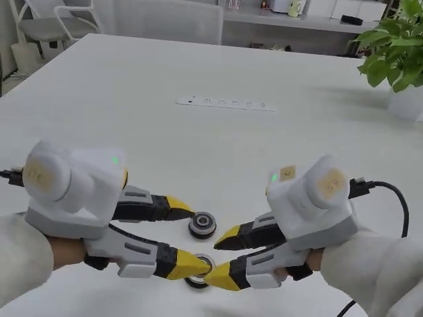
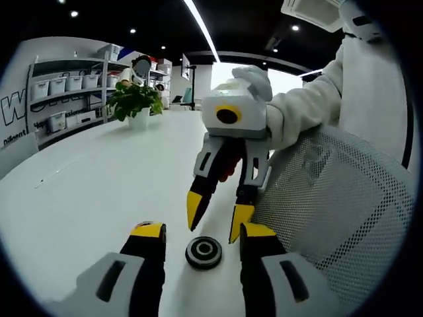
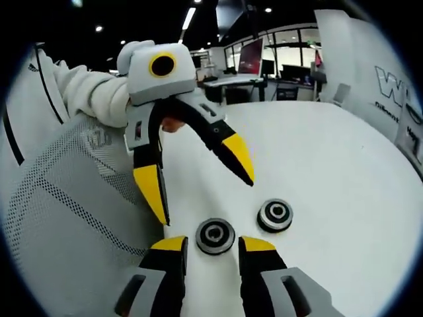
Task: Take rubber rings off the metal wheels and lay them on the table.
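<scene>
Metal wheel nearest the person, the near wheel (image 1: 195,282), lies flat on the white table (image 1: 218,72); its outer band is dark around a paler metal face. A second wheel (image 1: 202,224) of the same look lies flat just beyond the near wheel, apart from it. The left gripper (image 1: 198,238) comes at the near wheel from the left with its jaws spread wide; one yellow tip lies beside the second wheel, the other reaches the near wheel. In the left gripper view the near wheel lies between those jaws, and neither jaw is seen to touch it. The right gripper (image 1: 211,263) comes at the near wheel from the right, jaws likewise spread; in the right gripper view the near wheel sits just ahead of the two tips, in the gap between them; whether a tip touches it I cannot tell. The tips of the two grippers almost meet over the near wheel. A white power strip (image 1: 226,103) lies well beyond the near wheel; a potted plant (image 1: 394,53) stands far beyond it to the right.
</scene>
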The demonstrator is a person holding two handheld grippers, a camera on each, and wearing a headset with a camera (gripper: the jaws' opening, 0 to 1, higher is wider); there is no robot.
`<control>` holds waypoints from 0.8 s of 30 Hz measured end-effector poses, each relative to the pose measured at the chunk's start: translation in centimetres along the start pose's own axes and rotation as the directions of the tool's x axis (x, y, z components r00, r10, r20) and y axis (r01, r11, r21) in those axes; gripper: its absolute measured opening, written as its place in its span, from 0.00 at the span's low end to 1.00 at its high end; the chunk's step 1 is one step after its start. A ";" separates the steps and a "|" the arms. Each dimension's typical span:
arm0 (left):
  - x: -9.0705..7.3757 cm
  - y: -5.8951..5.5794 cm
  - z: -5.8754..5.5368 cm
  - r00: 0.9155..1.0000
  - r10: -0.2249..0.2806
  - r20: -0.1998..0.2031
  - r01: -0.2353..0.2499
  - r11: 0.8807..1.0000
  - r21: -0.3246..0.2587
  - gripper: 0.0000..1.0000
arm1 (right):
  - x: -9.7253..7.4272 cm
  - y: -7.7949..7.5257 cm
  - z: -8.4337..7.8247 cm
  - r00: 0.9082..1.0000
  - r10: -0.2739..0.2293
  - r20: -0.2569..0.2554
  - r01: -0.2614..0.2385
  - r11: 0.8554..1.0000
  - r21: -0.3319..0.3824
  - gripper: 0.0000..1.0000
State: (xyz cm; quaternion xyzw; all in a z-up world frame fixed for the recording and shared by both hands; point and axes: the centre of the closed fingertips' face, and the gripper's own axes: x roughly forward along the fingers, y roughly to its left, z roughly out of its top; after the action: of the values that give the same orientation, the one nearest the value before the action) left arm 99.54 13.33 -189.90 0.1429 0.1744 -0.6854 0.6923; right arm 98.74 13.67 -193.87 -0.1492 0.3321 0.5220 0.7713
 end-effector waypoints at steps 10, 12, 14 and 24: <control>1.2 -0.4 -1.4 0.999 -0.014 -0.045 0.016 0.999 0.046 0.22 | 0.6 -0.2 -1.0 0.999 -0.008 -0.041 0.007 1.000 -0.027 0.23; 1.3 -0.3 -2.0 0.998 -0.015 -0.063 0.019 0.998 0.055 0.20 | 0.7 -0.3 -1.0 0.999 -0.010 -0.041 0.009 1.000 -0.025 0.22; 1.5 -0.3 -2.5 0.997 -0.015 -0.077 0.020 0.998 0.057 0.18 | 0.8 -0.3 -1.2 0.999 -0.009 -0.047 0.008 1.000 -0.025 0.21; 2.0 -0.1 -3.5 0.993 -0.007 -0.117 0.016 0.997 0.081 0.11 | 1.1 -0.3 -1.5 0.998 -0.007 -0.057 0.005 1.000 -0.028 0.19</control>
State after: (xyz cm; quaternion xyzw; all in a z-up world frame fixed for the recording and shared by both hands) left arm 99.25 13.00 -193.90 0.2098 0.1870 -0.6865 0.6707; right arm 98.72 13.42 -195.75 -0.1757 0.3462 0.5198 0.7610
